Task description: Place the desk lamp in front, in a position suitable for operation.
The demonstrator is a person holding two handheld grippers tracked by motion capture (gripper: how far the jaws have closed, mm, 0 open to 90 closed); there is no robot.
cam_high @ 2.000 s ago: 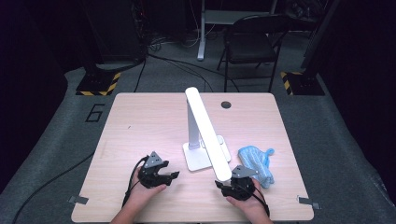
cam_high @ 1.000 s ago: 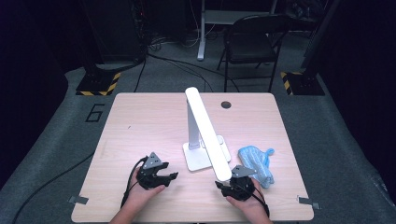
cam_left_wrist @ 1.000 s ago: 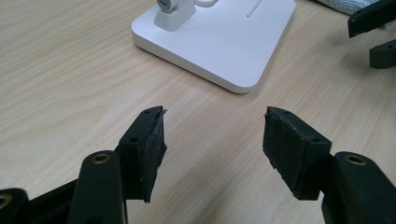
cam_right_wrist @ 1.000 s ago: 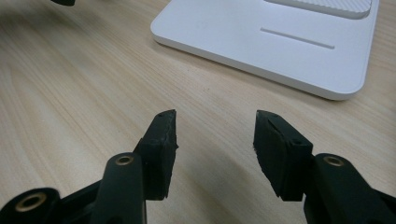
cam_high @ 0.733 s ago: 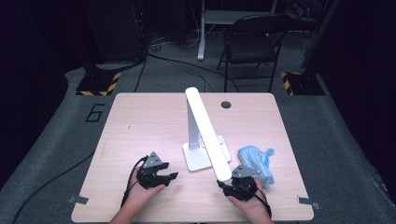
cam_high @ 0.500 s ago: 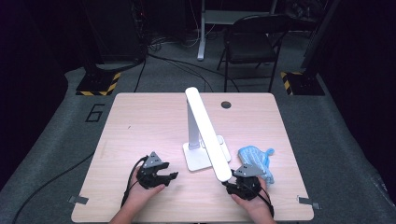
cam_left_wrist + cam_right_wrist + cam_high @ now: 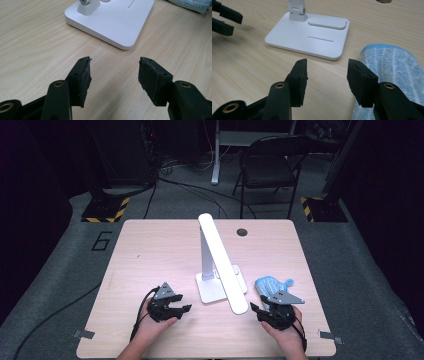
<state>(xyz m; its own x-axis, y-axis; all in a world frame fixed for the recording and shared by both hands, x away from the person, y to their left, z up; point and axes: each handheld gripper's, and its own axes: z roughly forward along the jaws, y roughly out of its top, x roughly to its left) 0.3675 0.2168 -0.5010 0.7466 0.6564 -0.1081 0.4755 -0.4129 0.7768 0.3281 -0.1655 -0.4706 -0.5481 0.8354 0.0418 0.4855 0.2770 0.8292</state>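
A white desk lamp [image 7: 220, 263] stands mid-table on a flat square base [image 7: 112, 22] [image 7: 309, 37], its long head slanting down toward the front. A blue cloth [image 7: 270, 285] [image 7: 387, 60] lies just right of the base. My left gripper [image 7: 184, 309] [image 7: 113, 62] rests near the front edge, left of the base. It is open, with bare wood between its pads. My right gripper [image 7: 256, 310] [image 7: 327, 62] hovers at the front right, beside the near end of the cloth. It is open too and holds nothing. The left gripper's jaws show at the top left of the right gripper view.
The wooden table [image 7: 150, 250] has a round cable hole [image 7: 242, 232] at its back edge. A black folding chair [image 7: 270, 170] stands behind the table, and cables lie on the dark floor. Tape tabs mark the front corners.
My right gripper has shifted to the right and lifted a little, ending closer to the blue cloth. The left gripper has stayed where it was.
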